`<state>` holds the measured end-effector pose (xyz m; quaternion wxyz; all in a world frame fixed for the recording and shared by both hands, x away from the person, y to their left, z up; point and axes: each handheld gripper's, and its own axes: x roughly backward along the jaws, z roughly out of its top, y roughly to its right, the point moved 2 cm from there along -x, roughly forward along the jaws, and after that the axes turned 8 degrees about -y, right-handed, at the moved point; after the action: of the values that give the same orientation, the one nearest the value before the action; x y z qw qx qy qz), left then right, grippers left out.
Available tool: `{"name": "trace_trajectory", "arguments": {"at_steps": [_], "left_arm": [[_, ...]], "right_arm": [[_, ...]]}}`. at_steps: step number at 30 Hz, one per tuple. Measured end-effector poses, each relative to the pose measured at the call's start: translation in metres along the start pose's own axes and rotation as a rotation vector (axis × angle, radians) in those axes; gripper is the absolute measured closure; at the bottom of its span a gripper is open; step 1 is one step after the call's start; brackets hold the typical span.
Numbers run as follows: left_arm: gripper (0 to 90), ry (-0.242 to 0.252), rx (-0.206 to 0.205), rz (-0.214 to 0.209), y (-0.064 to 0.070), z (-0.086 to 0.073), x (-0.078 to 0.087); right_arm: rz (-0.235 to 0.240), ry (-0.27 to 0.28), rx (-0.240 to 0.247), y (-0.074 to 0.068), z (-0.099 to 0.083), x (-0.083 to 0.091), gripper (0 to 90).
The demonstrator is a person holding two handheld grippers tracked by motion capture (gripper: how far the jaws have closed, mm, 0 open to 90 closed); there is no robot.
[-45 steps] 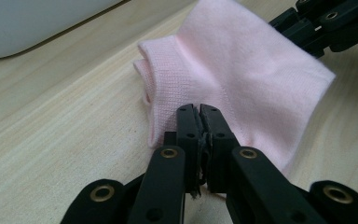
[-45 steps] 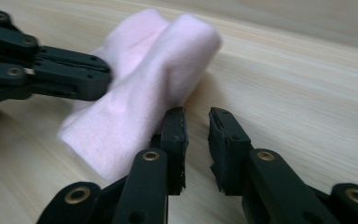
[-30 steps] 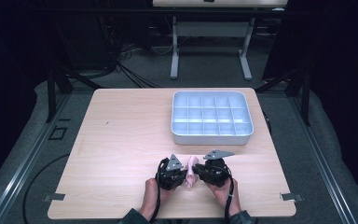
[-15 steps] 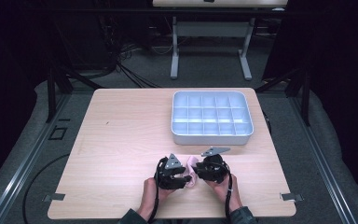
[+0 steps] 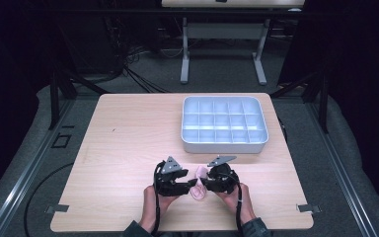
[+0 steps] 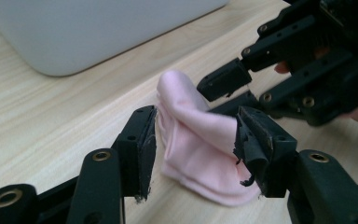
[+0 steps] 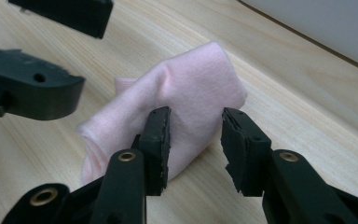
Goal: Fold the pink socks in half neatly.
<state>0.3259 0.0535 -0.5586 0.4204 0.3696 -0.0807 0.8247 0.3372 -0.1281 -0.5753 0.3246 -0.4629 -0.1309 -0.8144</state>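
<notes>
In the high view, a pale wooden bench (image 5: 128, 148) carries a grey tray (image 5: 224, 144) divided into compartments, set toward the far right. Near the front edge, two hands come in from below, each holding black tongs. The left tongs (image 5: 187, 186) and the right tongs (image 5: 203, 183) point toward each other, and a small pink cloth (image 5: 198, 190) lies bunched on the bench between them. The tray stands well apart from the cloth, farther back.

In the left gripper view, the left tongs (image 6: 193, 140) stand apart, one jaw on each side of the pink cloth (image 6: 196, 140). The cloth is folded into a soft hump that rests on the wood; the left jaw is just beside its edge, and the right jaw touches or overlaps its fold. Beyond it, the right tongs (image 6: 233, 91) reach in from the upper right with their tips at the cloth's far side. The tray's grey wall (image 6: 84, 32) rises behind.

In the right gripper view, the right tongs (image 7: 196, 135) are apart, with a clear gap between the jaws. The pink cloth (image 7: 186, 88) lies in front of them, its near end running down behind the left jaw. The left tongs (image 7: 51, 51) show at the upper left, close to the cloth's other end. The tray wall (image 7: 326, 23) crosses the upper right corner.
</notes>
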Motion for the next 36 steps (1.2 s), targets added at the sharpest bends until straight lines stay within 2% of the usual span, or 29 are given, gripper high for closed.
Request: {"name": "trace_trajectory", "arguments": {"at_steps": [2, 7, 8, 11, 14, 17, 21, 22, 29, 30, 34, 36], "left_arm": [[47.5, -0.007, 0.002, 0.0, 0.0, 0.003, -0.002], [48.8, -0.058, -0.016, 0.033, 0.003, 0.008, -0.01], [49.2, -0.07, -0.023, 0.047, 0.004, 0.008, -0.011], [50.0, -0.104, -0.031, 0.057, 0.003, 0.004, -0.014], [50.8, -0.125, -0.03, 0.055, 0.002, 0.0, -0.017], [52.2, -0.146, -0.022, 0.057, -0.002, -0.008, -0.022], [52.8, -0.146, -0.016, 0.053, -0.003, -0.013, -0.024], [52.8, -0.148, -0.015, 0.051, -0.003, -0.013, -0.025], [53.1, -0.137, -0.009, 0.058, -0.002, -0.015, -0.026], [53.2, -0.132, -0.011, 0.063, -0.002, -0.015, -0.027], [53.7, -0.133, -0.012, 0.066, -0.001, -0.015, -0.027], [54.8, -0.133, -0.016, 0.057, -0.002, -0.016, -0.027]], "right_arm": [[-0.01, -0.016, 0.012, 0.0, 0.001, 0.0, 61.0], [-0.016, -0.018, 0.018, -0.001, 0.003, 0.0, 60.1], [-0.016, -0.02, 0.021, -0.001, 0.002, 0.0, 60.1], [-0.026, -0.026, 0.031, -0.002, 0.003, 0.0, 60.1], [-0.027, -0.04, 0.035, -0.001, 0.003, 0.001, 59.0], [-0.018, -0.023, 0.025, 0.0, 0.002, 0.0, 57.8], [-0.011, -0.018, 0.02, 0.001, 0.002, 0.0, 57.0], [0.011, -0.017, -0.006, 0.002, 0.002, 0.0, 55.7], [0.047, -0.01, -0.066, 0.003, 0.001, 0.007, 52.0], [0.08, -0.006, -0.091, 0.002, 0.001, 0.006, 50.3], [0.093, -0.007, -0.13, 0.003, 0.001, 0.003, 48.9], [0.116, 0.004, -0.173, 0.006, 0.002, 0.002, 48.2]]}}
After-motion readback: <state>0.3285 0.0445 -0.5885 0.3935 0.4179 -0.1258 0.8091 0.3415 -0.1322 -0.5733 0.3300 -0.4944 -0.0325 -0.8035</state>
